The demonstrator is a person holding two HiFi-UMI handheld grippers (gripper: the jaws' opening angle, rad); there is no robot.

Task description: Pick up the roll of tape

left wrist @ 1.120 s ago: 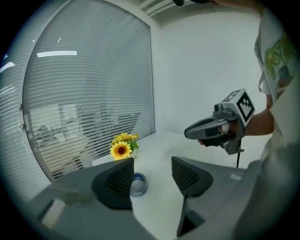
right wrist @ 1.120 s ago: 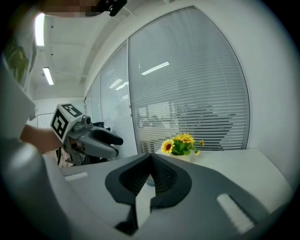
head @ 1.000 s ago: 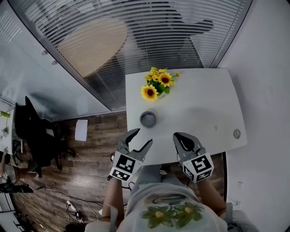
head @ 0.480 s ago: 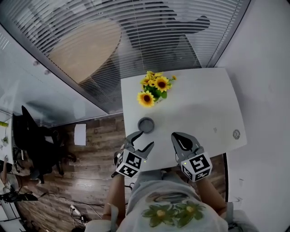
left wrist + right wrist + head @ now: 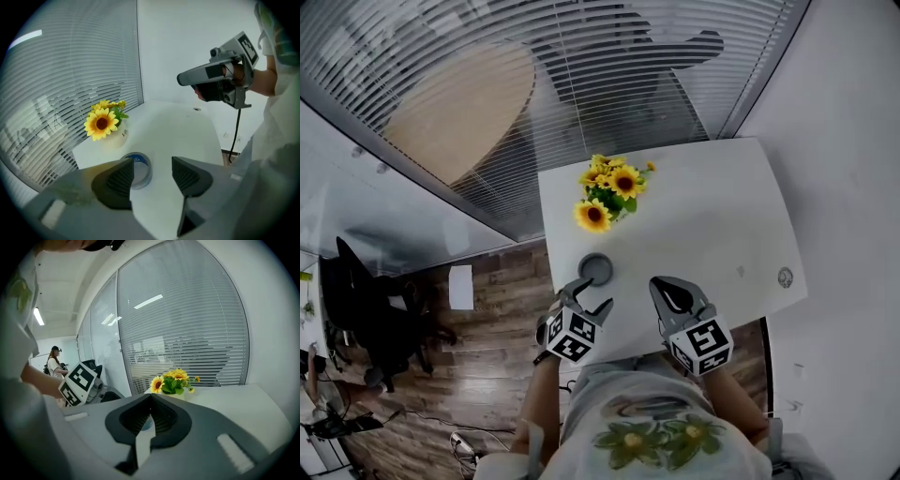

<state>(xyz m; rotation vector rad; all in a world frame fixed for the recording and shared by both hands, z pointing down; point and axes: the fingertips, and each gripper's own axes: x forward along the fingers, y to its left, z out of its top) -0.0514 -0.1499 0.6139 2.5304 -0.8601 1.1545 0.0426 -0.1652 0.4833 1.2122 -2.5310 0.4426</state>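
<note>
The roll of tape (image 5: 595, 269), grey with a blue inner rim, lies flat near the left front of the white table (image 5: 712, 216). My left gripper (image 5: 589, 294) is open just short of it, the roll slightly left of the jaw line. In the left gripper view the tape (image 5: 142, 168) sits beyond the gripper (image 5: 152, 174), half hidden by the left pad (image 5: 117, 180). My right gripper (image 5: 667, 289) hovers over the table's front edge, shut and empty. In the right gripper view, its jaws (image 5: 151, 399) meet at the tips.
A small pot of sunflowers (image 5: 607, 190) stands behind the tape, against the slatted glass wall. A small round fitting (image 5: 785, 277) sits at the table's right edge. The wall runs along the right. Wood floor and a dark chair (image 5: 375, 319) lie to the left.
My left gripper has moved forward and closer to the tape roll. The right gripper has held its place by the front edge.
</note>
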